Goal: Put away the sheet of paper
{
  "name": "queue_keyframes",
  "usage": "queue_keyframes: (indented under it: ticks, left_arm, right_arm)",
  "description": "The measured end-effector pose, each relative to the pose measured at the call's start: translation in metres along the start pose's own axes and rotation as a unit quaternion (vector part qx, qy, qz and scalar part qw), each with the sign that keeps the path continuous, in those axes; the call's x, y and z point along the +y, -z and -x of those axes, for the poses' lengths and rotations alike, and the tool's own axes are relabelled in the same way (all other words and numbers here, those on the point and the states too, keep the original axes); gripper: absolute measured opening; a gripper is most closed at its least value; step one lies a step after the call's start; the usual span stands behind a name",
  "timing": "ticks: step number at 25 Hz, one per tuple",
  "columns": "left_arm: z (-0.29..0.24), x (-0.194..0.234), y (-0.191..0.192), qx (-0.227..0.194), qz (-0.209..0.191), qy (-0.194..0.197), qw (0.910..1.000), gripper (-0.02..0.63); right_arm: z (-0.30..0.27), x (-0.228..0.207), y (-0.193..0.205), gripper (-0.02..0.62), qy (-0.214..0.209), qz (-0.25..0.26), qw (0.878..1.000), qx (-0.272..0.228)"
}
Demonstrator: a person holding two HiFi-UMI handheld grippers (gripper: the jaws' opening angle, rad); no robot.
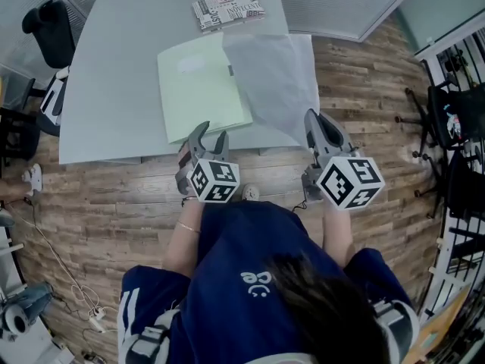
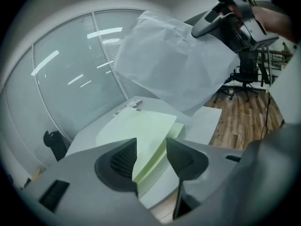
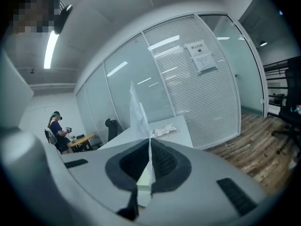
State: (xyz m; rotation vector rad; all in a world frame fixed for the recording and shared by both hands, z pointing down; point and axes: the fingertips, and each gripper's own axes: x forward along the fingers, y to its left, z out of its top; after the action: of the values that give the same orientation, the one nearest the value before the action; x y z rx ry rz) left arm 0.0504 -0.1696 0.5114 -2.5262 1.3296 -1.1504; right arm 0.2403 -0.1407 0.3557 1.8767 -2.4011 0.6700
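Sheet of white paper [image 1: 273, 74], edge clenched in right gripper [image 1: 313, 120] jaws, stands up ahead of them, prob. to slip into pale green folder [image 1: 201, 89] on grey bench [image 1: 114, 89]; left gripper [image 1: 212, 136] jaws released, empty, folder just ahead.

Legible text: none confirmed.

White paper notice [image 3: 201, 58] fixed to the glass partition wall [image 3: 221, 102]: dark heading over lines of print, too small to read.

Printed booklet [image 1: 227, 10] with black, white and red lettering, lying on the pale grey table [image 1: 114, 89]: wording illegible.

Person's dark blue shirt [image 1: 220, 249]: short white mark of two rounded characters, not readable with certainty.
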Motion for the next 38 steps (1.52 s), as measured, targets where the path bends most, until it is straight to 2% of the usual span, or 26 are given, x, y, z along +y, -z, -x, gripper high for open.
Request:
queue_keyframes:
  ticks: [3,6,10,13,16,19,23,27,31,34,38]
  left_arm:
    - [-0.007,0.0,-0.004,-0.002,-0.05,-0.003,0.9988,0.184]
    - [-0.015,-0.008,-0.003,0.007,-0.077,0.014,0.9969,0.184]
    - [-0.027,-0.01,-0.001,0.023,-0.117,0.006,0.9928,0.184]
    - [-0.035,-0.007,-0.003,0.027,-0.132,-0.006,0.9908,0.183]
    - [-0.034,-0.005,-0.013,0.01,-0.129,-0.01,0.9916,0.177]
    - [-0.027,-0.001,-0.024,-0.012,-0.11,-0.017,0.9937,0.116]
    - [-0.014,0.009,-0.035,-0.037,-0.08,-0.045,0.9951,0.07]
    - [0.005,0.035,-0.045,-0.07,0.001,-0.075,0.9947,0.04]
    - [0.034,0.074,-0.048,-0.106,0.087,-0.132,0.9817,0.011]
    - [0.053,0.097,-0.035,-0.115,0.128,-0.174,0.9696,0.008]
    - [0.071,0.117,-0.017,-0.118,0.176,-0.208,0.9549,0.006]
  right_arm:
    - [0.0,-0.003,-0.003,0.009,0.013,0.0,1.0,-0.004]
    - [0.002,-0.006,-0.005,0.009,0.025,-0.001,1.0,-0.009]
    - [0.002,-0.008,-0.003,0.009,0.034,-0.001,0.999,-0.006]
    - [0.003,-0.01,0.0,0.009,0.04,0.006,0.999,0.001]
    - [0.002,-0.012,0.002,0.009,0.04,0.009,0.999,0.006]
    - [-0.002,-0.013,0.004,0.009,0.035,0.01,0.999,0.01]
    - [-0.007,-0.011,0.006,0.009,0.025,0.021,0.999,0.019]
    - [-0.019,-0.003,0.008,0.009,0.001,0.032,0.999,0.03]
    - [-0.028,0.011,0.004,0.009,-0.028,0.053,0.998,0.035]
    - [-0.033,0.024,0.001,0.009,-0.052,0.072,0.995,0.038]
    - [-0.042,0.043,-0.005,0.009,-0.084,0.094,0.991,0.041]
